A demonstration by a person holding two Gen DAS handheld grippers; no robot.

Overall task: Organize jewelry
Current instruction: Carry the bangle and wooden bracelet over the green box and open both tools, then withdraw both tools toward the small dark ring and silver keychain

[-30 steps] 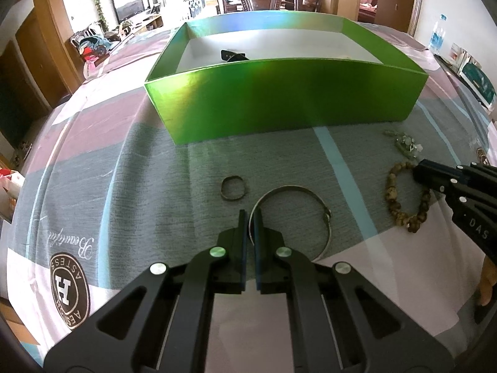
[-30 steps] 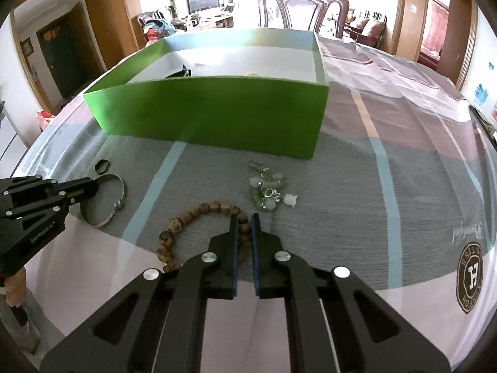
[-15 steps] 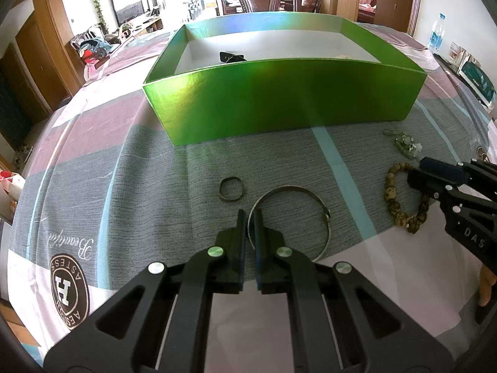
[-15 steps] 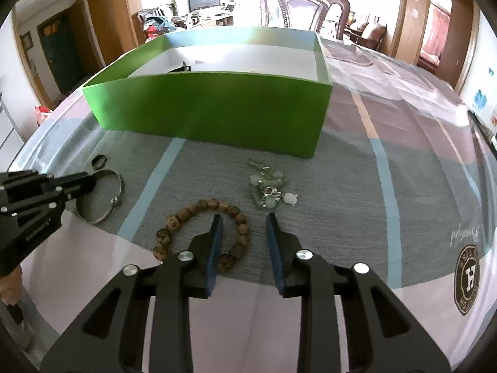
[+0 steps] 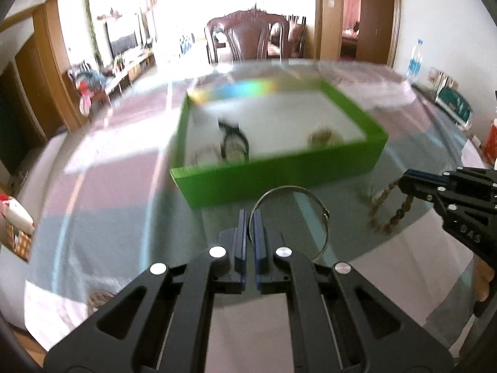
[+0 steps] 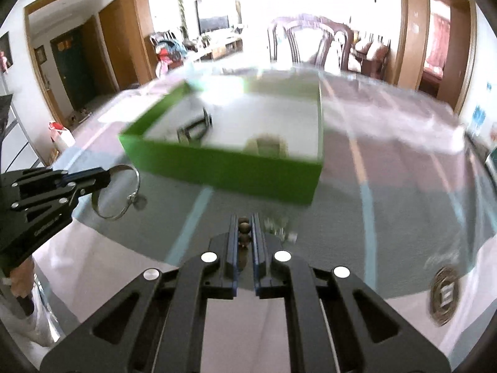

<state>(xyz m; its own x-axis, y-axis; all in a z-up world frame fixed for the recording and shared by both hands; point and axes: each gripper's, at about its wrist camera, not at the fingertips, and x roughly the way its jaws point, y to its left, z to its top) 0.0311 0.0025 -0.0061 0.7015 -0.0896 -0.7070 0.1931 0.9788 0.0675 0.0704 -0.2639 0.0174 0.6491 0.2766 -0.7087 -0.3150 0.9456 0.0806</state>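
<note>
Across the cloth-covered surface sits the green box, open-topped, with a few blurred pieces already lying inside. Nearer the cameras, the left tool is clamped on the rim of the silver bangle, which hangs free of the cloth, and the right tool is pinched together on the wooden bead bracelet, its loop dangling below. A small pale charm cluster lies on the cloth just ahead of the right tool. Doing the carry well likely means keeping both grips firm, clearing the box's near wall, and releasing low over bare floor so pieces do not tangle.
</note>
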